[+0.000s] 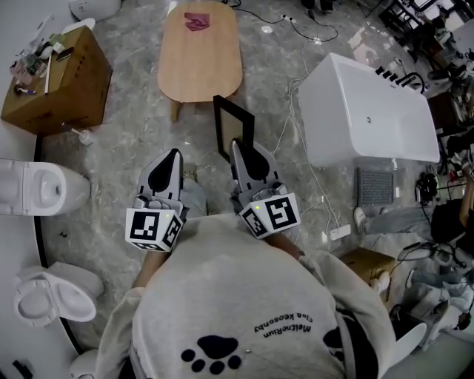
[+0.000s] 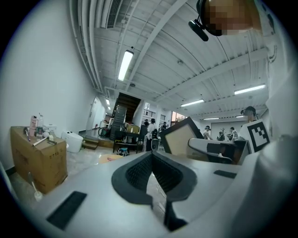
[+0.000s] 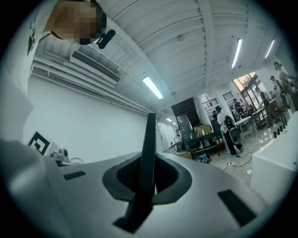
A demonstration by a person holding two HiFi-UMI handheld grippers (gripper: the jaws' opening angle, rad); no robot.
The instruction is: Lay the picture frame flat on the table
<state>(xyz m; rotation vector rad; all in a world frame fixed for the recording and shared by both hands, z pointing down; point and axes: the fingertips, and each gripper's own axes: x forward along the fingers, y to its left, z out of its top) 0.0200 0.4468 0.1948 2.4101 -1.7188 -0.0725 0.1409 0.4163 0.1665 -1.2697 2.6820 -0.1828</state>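
A black picture frame [image 1: 234, 126] stands upright in the air, short of the near end of the oval wooden table [image 1: 200, 66]. My right gripper [image 1: 238, 146] is shut on its lower edge. In the right gripper view the frame [image 3: 149, 148] shows edge-on as a thin dark bar between the jaws. Beside it, my left gripper [image 1: 172, 155] is shut and holds nothing. From the left gripper view, its closed jaws [image 2: 152, 157] point ahead, and the frame's pale backing [image 2: 182, 138] shows to the right.
A pink cloth [image 1: 197, 21] lies at the table's far end. A cardboard box [image 1: 59, 81] stands to the left, a white bathtub [image 1: 370, 111] to the right. Two toilets [image 1: 37, 189] [image 1: 52, 300] line the left wall. Cables run across the floor.
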